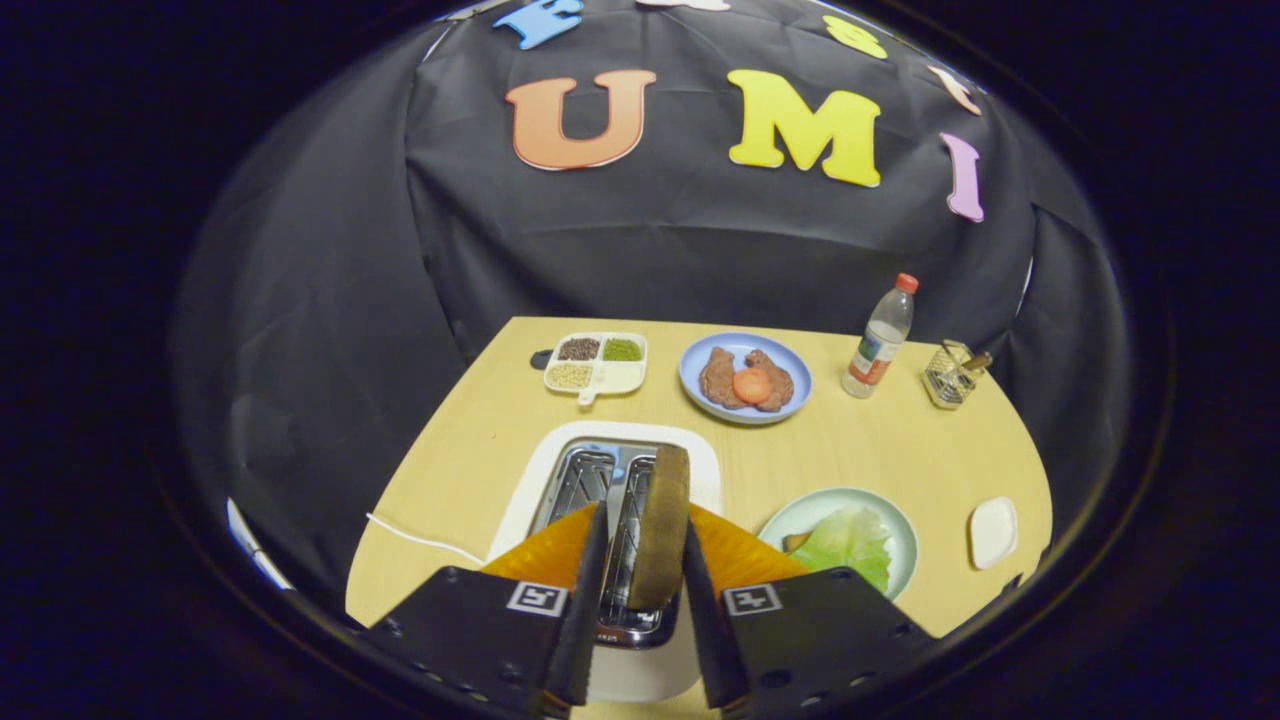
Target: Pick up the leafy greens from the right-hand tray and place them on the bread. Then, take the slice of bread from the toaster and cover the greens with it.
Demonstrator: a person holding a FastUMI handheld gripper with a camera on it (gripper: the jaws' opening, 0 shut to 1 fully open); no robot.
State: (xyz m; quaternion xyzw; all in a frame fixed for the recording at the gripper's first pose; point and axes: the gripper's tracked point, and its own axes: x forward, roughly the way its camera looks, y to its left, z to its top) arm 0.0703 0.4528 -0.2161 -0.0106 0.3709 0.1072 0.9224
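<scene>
A brown slice of bread (662, 520) stands upright in the right slot of the white toaster (560, 470). My gripper (645, 530) straddles the slice. The right finger (705, 620) lies against the slice's side. The left finger (585, 610) stands a small gap away, with the slot's metal showing between them. To the right of the toaster, a leaf of green lettuce (848, 542) lies on a pale green plate (800, 512). A brown edge of bread (795, 541) peeks out from under the leaf's left side.
Beyond the toaster sit a divided white tray (612, 378) of grains, a blue plate (700, 395) with meat and a tomato slice, a bottle (880, 338) and a wire holder (950, 375). A small white dish (993, 532) lies at the right edge. A white cable (420, 538) runs left.
</scene>
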